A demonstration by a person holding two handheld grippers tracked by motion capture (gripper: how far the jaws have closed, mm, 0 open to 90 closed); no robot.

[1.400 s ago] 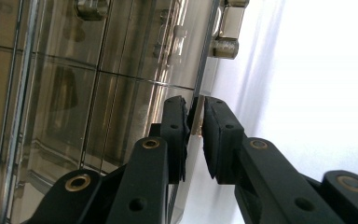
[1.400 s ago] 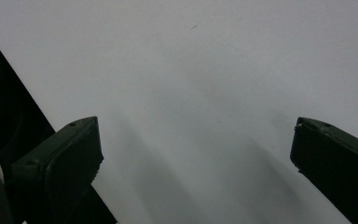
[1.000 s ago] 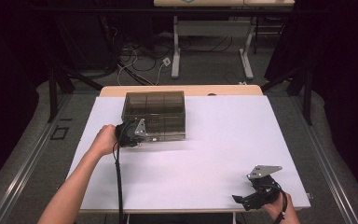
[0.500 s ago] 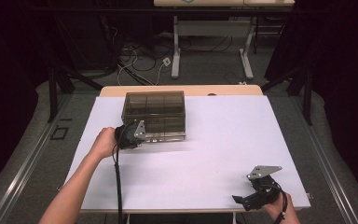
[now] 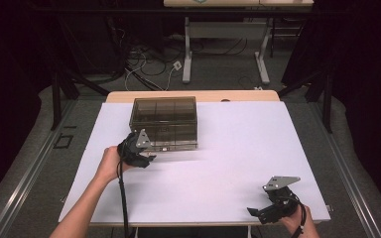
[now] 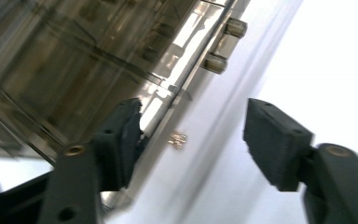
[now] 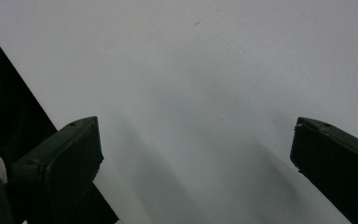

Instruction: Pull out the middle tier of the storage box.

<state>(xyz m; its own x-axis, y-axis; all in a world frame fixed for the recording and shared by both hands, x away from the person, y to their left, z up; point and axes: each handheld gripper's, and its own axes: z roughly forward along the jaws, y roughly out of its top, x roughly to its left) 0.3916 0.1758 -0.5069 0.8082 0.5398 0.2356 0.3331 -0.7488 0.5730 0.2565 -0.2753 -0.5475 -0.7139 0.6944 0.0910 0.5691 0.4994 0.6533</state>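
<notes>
Hand-held gripper (image 5: 146,157) on the left is seen in the high view at the near left corner of the smoked transparent box (image 5: 164,122), which stands on the white tabletop (image 5: 228,148) left of centre and toward the far edge. The jaws have just been opening, and nothing is pinched between them. The step in hand is judged to be a release and withdrawal from the box's near face. The withdrawal should be made straight back toward the near edge, with the jaws kept spread, so that the box is not dragged or turned. The right hand-held gripper (image 5: 273,210) is held at the near right corner of the tabletop, well apart from the box, and should be kept clear.

From the left gripper view, the left hand-held gripper (image 6: 193,140) is shown with its jaws spread. The box (image 6: 74,60) lies to the upper left; its lower edge runs diagonally just beside the left pad (image 6: 121,140), whether touching cannot be told. Two small cylindrical knobs (image 6: 223,44) are seen on the box farther along that edge. The right pad hangs over bare tabletop. The left pad should be eased off the edge first.

From the right gripper view, the right hand-held gripper (image 7: 196,154) is shown with its jaws wide apart over bare tabletop (image 7: 205,70), nothing between them.
</notes>
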